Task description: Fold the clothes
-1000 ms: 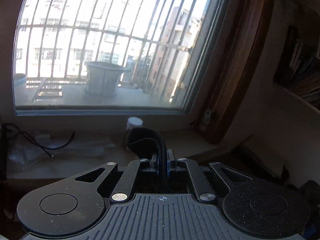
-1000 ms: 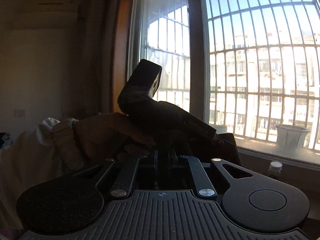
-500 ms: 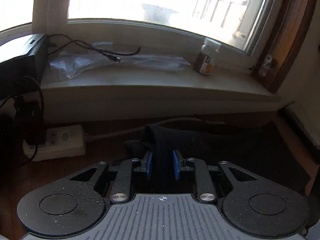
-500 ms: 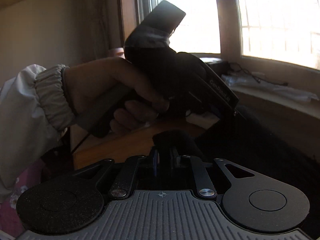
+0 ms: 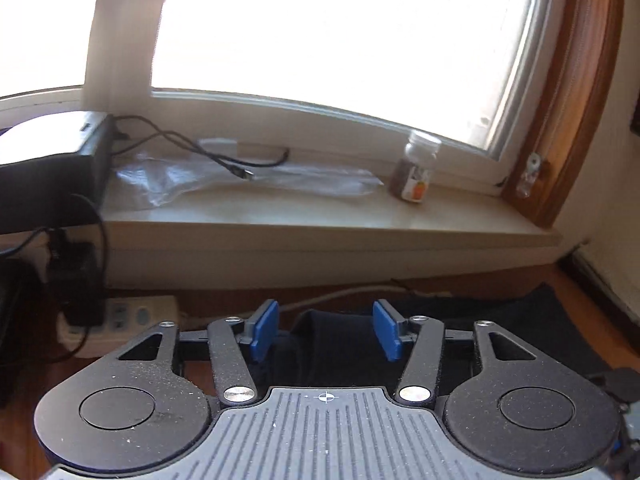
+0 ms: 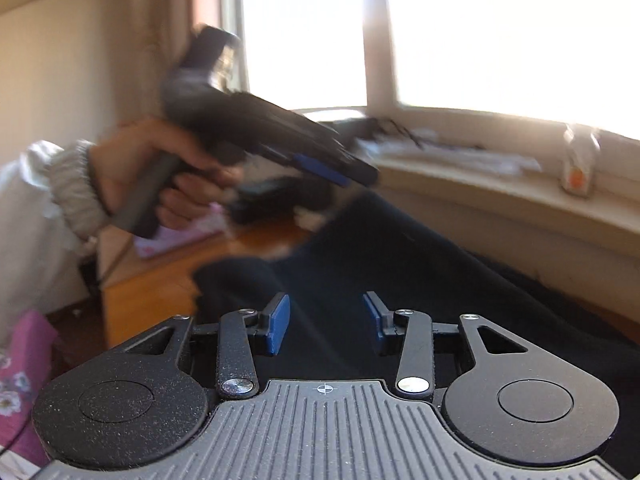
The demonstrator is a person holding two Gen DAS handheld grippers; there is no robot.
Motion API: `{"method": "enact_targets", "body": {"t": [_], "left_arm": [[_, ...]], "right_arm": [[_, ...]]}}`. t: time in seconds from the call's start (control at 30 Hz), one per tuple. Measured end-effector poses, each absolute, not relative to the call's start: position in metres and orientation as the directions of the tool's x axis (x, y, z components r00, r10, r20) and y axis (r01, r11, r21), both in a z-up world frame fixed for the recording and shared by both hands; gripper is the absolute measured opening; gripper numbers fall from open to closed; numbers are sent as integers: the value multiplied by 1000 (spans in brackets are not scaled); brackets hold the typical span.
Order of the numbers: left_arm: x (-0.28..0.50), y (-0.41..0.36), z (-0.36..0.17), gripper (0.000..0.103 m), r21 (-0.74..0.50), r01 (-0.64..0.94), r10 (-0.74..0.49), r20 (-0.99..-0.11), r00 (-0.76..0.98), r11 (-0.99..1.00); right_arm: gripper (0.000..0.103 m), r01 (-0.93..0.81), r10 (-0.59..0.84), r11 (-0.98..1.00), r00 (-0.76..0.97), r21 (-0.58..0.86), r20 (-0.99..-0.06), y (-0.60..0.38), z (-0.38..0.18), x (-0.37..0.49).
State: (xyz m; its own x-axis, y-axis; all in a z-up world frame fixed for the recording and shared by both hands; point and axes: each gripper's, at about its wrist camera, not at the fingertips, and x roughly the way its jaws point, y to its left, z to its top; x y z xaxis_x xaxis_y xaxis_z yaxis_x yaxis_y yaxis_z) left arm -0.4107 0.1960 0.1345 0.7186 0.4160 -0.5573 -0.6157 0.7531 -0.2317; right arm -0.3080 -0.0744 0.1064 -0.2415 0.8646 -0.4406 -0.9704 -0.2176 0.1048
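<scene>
One dark garment lies spread across the wooden table below the windowsill, a bunched fold of it rising between the blue pads of the left gripper. That gripper stands wide apart, gripping nothing. The right gripper is likewise spread, hovering over the cloth. On the sill stand a small bottle and a loose cable.

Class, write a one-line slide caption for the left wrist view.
Open left gripper poised over dark garment on the wooden surface, below a sunlit windowsill holding a small bottle.
</scene>
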Motion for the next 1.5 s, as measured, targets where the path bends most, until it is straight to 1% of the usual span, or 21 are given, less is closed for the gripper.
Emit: {"method": "enact_targets", "body": {"t": [0.03,0.1,0.13,0.17,0.3,0.43,0.53,0.57,0.6,0.63,0.7,0.73,0.77,0.8,0.87,1.0,1.07,1.1,1.27,1.43,1.5], "left_arm": [[-405,196,130,57,-220,-617,416,-567,711,755],[-394,194,122,55,-182,-630,435,-580,689,755],[-390,194,118,40,-150,-647,460,-585,668,748],[-387,194,115,33,-123,-665,481,-595,644,737],[-392,197,113,31,-106,-692,496,-620,608,714],[-406,184,127,37,-51,-732,576,-579,576,680],[-413,173,143,39,-28,-744,624,-524,580,668],[-412,169,148,41,-41,-735,618,-509,598,677],[-411,164,152,46,-53,-725,613,-495,616,687],[-410,160,156,51,-64,-715,607,-480,634,696],[-399,150,161,54,-73,-684,582,-464,668,726],[-390,145,161,57,-74,-665,566,-460,684,743],[-380,140,160,59,-77,-645,549,-456,701,760],[-370,135,159,64,-82,-625,530,-450,718,776],[-348,127,155,67,-88,-581,493,-439,752,809],[-306,119,138,75,-103,-510,420,-443,792,854],[-290,117,125,76,-115,-473,377,-454,807,873],[-283,117,119,77,-126,-460,359,-461,812,879],[-250,117,99,77,-180,-430,306,-473,826,885],[-219,92,90,77,-136,-341,241,-474,847,930],[-204,80,86,77,-121,-302,211,-480,851,945]], "right_arm": [[29,-973,857,-203,-232,111,-461,-73,100,-305],[28,-966,836,-228,-260,125,-483,-73,89,-308],[28,-957,819,-257,-288,132,-496,-73,84,-314],[27,-946,798,-294,-321,135,-510,-72,80,-323],[26,-909,760,-404,-396,103,-515,-75,72,-361],[26,-887,755,-441,-448,135,-479,-81,76,-365],[26,-922,827,-355,-386,153,-408,-79,84,-355],[27,-936,852,-310,-352,168,-387,-76,85,-351],[27,-947,867,-269,-317,173,-385,-71,85,-350],[27,-957,870,-238,-286,166,-402,-65,82,-352],[27,-973,872,-174,-224,152,-436,-53,76,-357],[27,-972,862,-171,-226,159,-454,-48,72,-359],[24,-965,849,-195,-254,174,-463,-49,69,-363],[22,-965,852,-201,-256,167,-456,-53,67,-366],[18,-962,857,-216,-269,168,-440,-62,64,-367],[26,-932,854,-247,-339,266,-396,-93,70,-337],[34,-946,871,-216,-299,242,-391,-118,75,-314],[35,-949,872,-194,-283,249,-399,-129,78,-299],[36,-974,897,-22,-120,227,-426,-198,92,-218],[39,-983,892,164,111,85,-439,-263,91,-171],[40,-975,879,210,158,68,-450,-281,84,-159]]}}
